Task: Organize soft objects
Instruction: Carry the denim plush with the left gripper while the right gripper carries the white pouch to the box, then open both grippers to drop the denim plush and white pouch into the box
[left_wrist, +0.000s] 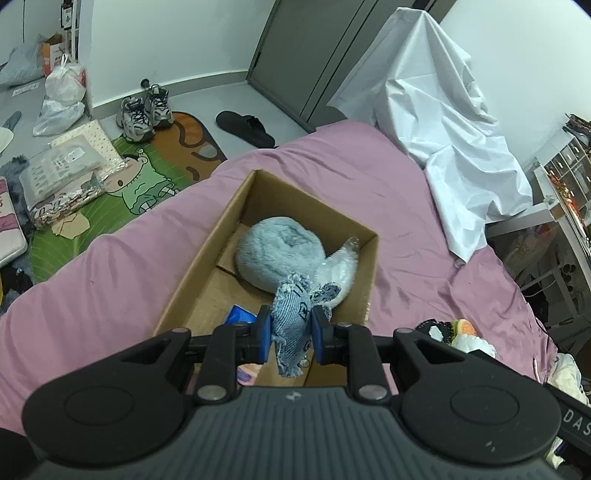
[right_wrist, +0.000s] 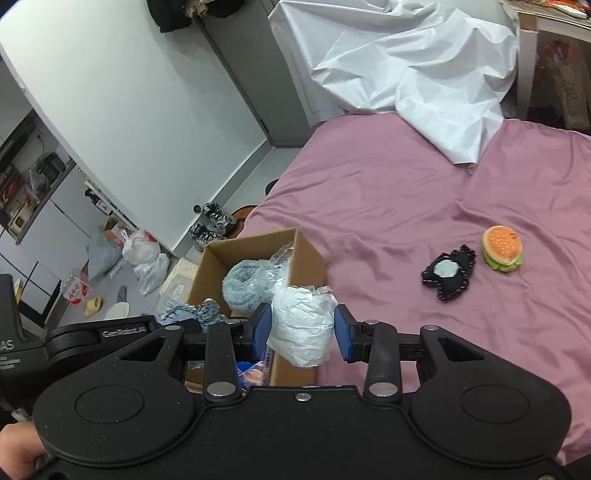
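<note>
Pinching denim toy (left_wrist: 291, 325), left claw (left_wrist: 291, 334); right claw (right_wrist: 301, 332) clamps white bundle (right_wrist: 303, 328).

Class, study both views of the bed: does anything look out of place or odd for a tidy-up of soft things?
Yes. A burger toy and a black plush lie loose on the pink sheet, outside the cardboard box. A white cloth also droops crumpled over the bed's far edge.

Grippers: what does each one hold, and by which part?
Left gripper: denim toy, around its middle. Right gripper: white bundle, by its sides.
</note>
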